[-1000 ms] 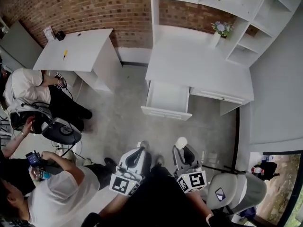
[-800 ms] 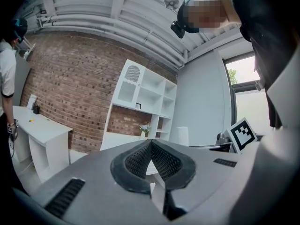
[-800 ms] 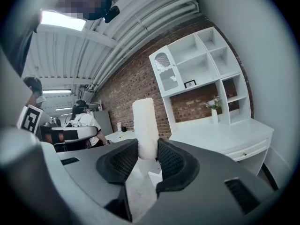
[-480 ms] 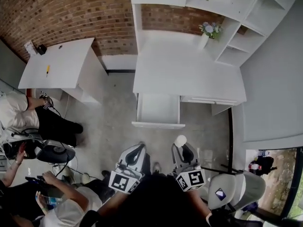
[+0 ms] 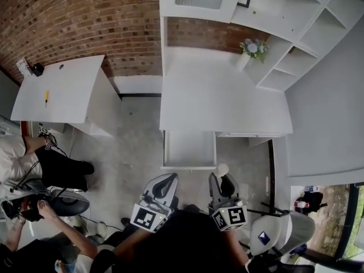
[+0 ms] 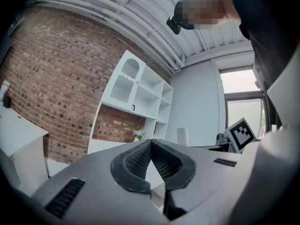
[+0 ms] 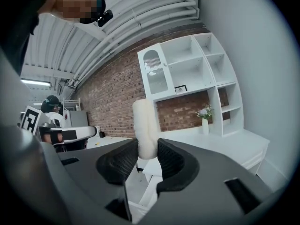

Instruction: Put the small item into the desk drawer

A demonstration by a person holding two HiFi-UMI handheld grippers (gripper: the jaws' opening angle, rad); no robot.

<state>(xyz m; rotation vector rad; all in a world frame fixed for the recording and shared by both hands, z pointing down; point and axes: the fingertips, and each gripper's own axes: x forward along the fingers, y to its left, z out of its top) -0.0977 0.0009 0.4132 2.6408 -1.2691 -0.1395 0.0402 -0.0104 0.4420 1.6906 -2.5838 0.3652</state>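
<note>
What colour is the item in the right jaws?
Cream-white. The item shows best in the right gripper view.

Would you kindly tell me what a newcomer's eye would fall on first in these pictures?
The pale cylinder clamped upright in the right tongs draws the eye first, at the centre of the right gripper view. Next comes the open drawer of the white desk, looking empty, just beyond the tongs in the head view. Behind it, a red brick wall sets off the white furniture.
</note>
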